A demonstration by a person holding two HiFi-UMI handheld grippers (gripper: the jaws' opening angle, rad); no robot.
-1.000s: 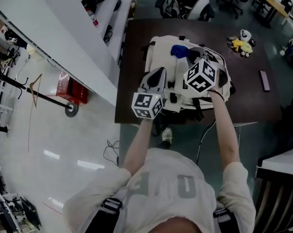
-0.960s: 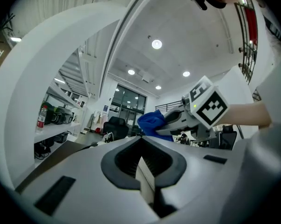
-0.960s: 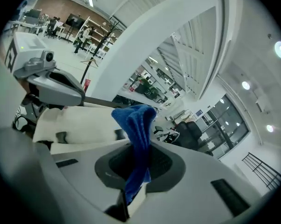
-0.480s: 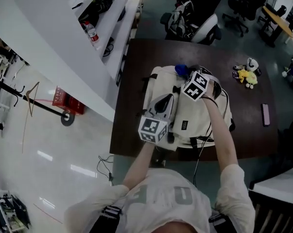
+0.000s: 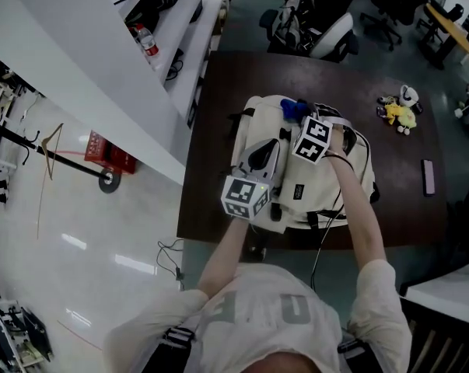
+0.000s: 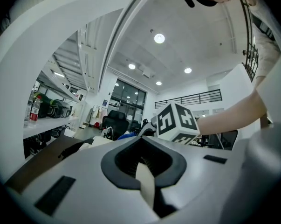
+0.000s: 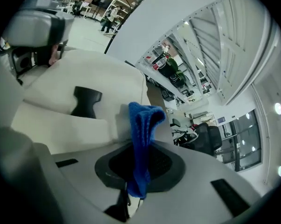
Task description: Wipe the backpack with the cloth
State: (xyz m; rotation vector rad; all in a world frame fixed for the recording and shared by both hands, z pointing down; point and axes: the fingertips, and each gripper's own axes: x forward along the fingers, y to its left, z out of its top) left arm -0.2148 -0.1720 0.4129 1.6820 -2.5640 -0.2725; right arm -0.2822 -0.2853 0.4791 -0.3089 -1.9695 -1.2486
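Note:
A cream backpack [image 5: 327, 177] lies flat on the dark brown table [image 5: 218, 130]. My right gripper [image 5: 302, 121] is over its far end, shut on a blue cloth [image 5: 292, 109] that touches the bag's top edge. In the right gripper view the cloth [image 7: 142, 134] stands up folded between the jaws of that gripper [image 7: 139, 149], with the backpack's cream panel [image 7: 75, 78] just beyond. My left gripper [image 5: 265, 154] rests on the bag's left half. Its own view shows the gripper [image 6: 144, 164] shut on a thin cream strip [image 6: 146, 185] of the backpack.
Yellow and white plush toys [image 5: 401, 109] and a small flat device [image 5: 429, 177] lie on the table's right part. Office chairs [image 5: 327, 33] stand behind the table. A white shelf with a bottle [image 5: 146, 41] runs along the left. A red crate [image 5: 110, 152] sits on the floor.
My right gripper has carried the blue cloth toward the backpack's far end. The left gripper has stayed on the bag's left half.

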